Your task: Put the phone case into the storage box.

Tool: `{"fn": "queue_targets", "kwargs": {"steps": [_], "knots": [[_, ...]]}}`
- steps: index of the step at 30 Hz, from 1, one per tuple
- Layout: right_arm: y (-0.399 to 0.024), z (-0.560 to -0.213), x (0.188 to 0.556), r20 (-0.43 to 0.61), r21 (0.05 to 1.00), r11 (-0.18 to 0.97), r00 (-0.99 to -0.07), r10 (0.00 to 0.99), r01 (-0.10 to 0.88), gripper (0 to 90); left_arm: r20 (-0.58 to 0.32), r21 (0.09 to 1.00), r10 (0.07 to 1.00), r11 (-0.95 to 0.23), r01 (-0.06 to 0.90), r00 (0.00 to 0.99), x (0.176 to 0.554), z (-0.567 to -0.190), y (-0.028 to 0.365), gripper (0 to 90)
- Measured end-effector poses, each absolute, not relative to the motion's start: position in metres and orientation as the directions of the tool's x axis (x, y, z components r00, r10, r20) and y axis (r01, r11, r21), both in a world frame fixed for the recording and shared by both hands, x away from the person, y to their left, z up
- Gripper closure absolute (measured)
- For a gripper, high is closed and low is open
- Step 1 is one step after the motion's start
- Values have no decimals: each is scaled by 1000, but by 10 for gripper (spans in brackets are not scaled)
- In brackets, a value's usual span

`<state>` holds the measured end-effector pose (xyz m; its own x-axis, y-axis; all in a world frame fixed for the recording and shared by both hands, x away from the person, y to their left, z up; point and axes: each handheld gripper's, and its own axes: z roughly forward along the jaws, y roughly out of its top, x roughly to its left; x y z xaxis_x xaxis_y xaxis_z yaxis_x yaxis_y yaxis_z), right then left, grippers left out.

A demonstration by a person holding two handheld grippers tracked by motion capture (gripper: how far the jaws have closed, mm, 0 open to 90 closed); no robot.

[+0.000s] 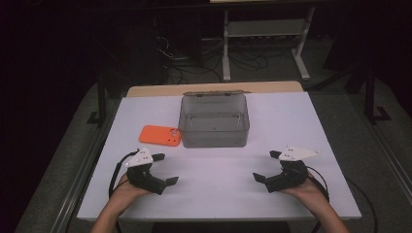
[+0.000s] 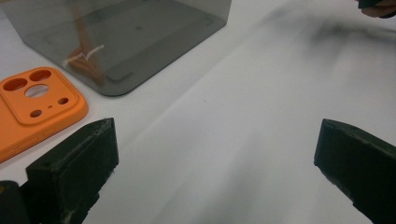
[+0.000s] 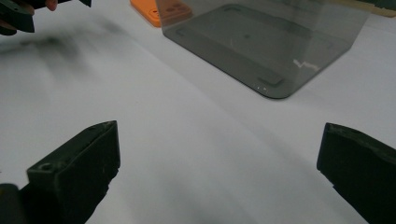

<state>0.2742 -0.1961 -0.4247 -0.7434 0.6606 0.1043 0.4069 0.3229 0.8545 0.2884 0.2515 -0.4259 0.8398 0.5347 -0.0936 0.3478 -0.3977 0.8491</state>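
I judge the pickup comes next: my left hand-held gripper (image 1: 162, 169) gapes wide and empty, like the right hand-held gripper (image 1: 266, 166). The orange phone case (image 1: 160, 135) lies flat, touching the grey box (image 1: 214, 120); I'd take its free left edge. The surface (image 1: 214, 194) offers room.

Left gripper (image 1: 165, 169) lower left, right gripper (image 1: 265, 166) lower right; both jaws wide apart, empty, pointing inward.
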Motion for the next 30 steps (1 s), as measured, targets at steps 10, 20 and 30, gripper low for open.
{"fn": "queue_targets", "kwargs": {"steps": [10, 20, 30], "knots": [[-198, -425, 273, 111, 857, 315, -743, 660, 408, 0, -93, 850, 553, -388, 355, 828, 289, -423, 253, 0], [-197, -424, 273, 108, 858, 314, -739, 665, 407, 0, -84, 852, 562, -387, 352, 823, 293, -418, 258, 0], [-197, -424, 274, 105, 860, 315, -743, 661, 402, 0, -71, 854, 576, -387, 348, 815, 298, -414, 260, 0]]}}
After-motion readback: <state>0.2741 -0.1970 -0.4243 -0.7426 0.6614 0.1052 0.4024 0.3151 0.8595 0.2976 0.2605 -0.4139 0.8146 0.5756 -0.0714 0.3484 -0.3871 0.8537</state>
